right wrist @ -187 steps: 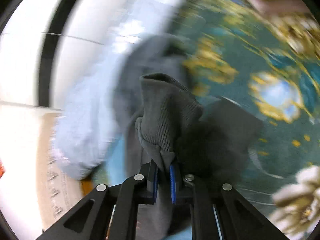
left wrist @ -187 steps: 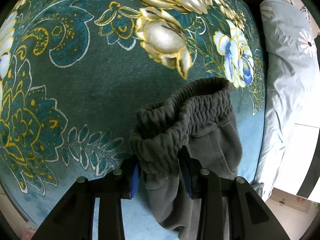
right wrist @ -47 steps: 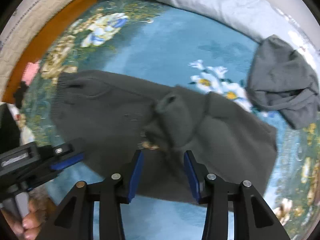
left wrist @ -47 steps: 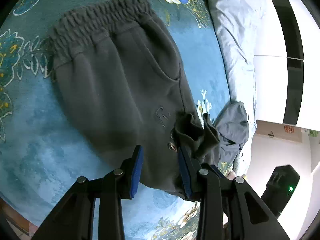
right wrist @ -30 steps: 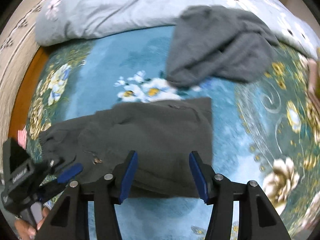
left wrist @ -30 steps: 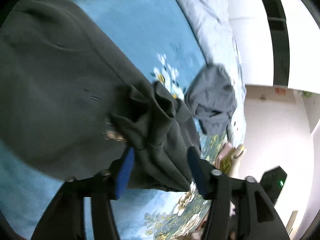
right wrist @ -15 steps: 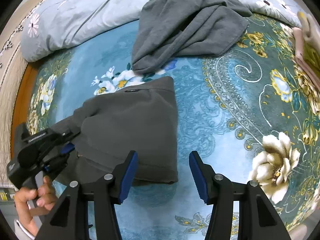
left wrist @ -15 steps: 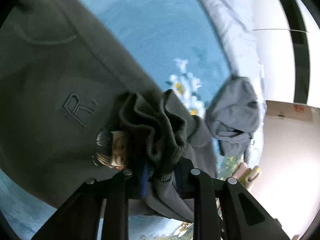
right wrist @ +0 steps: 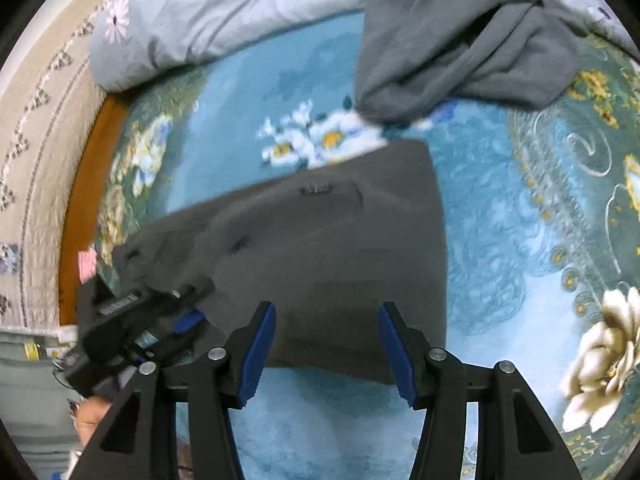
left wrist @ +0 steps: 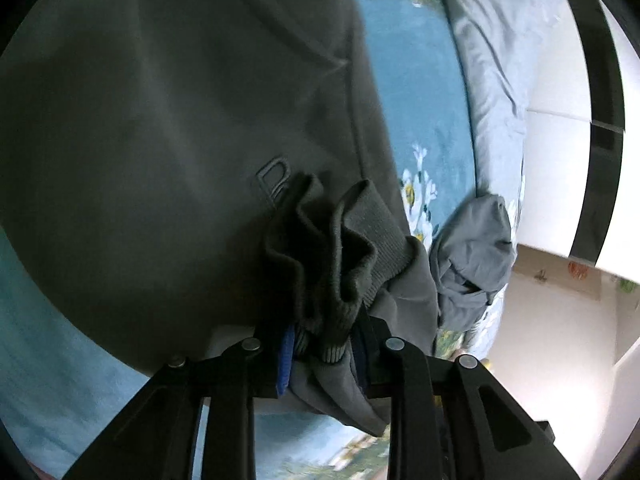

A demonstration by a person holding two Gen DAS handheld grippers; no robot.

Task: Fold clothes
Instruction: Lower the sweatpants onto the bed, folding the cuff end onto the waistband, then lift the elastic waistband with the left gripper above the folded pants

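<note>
Dark grey trousers (left wrist: pixel 160 120) lie folded on the floral blanket (right wrist: pixel 520 220). In the left wrist view my left gripper (left wrist: pixel 322 354) has the bunched ribbed cuffs (left wrist: pixel 344 256) between its blue pads. The pads press on them while the jaws are opening slightly. It holds the cuffs over the leg, beside an embossed letter. In the right wrist view my right gripper (right wrist: pixel 327 312) stands open just above the near edge of the folded trousers (right wrist: pixel 320 248), with nothing gripped. The left gripper (right wrist: pixel 188 320) and a hand (right wrist: pixel 90 412) show at the trousers' left end.
A crumpled lighter grey garment (right wrist: pixel 460 28) lies beyond the trousers, also in the left wrist view as the grey garment (left wrist: pixel 468 256). A pale blue quilt (right wrist: pixel 224 12) runs along the far side. An orange wooden bed edge (right wrist: pixel 80 200) borders the blanket at left.
The left gripper closed on the bunched cuffs and moved in low over the trousers. The right gripper sank toward the near edge of the fold, jaws unchanged.
</note>
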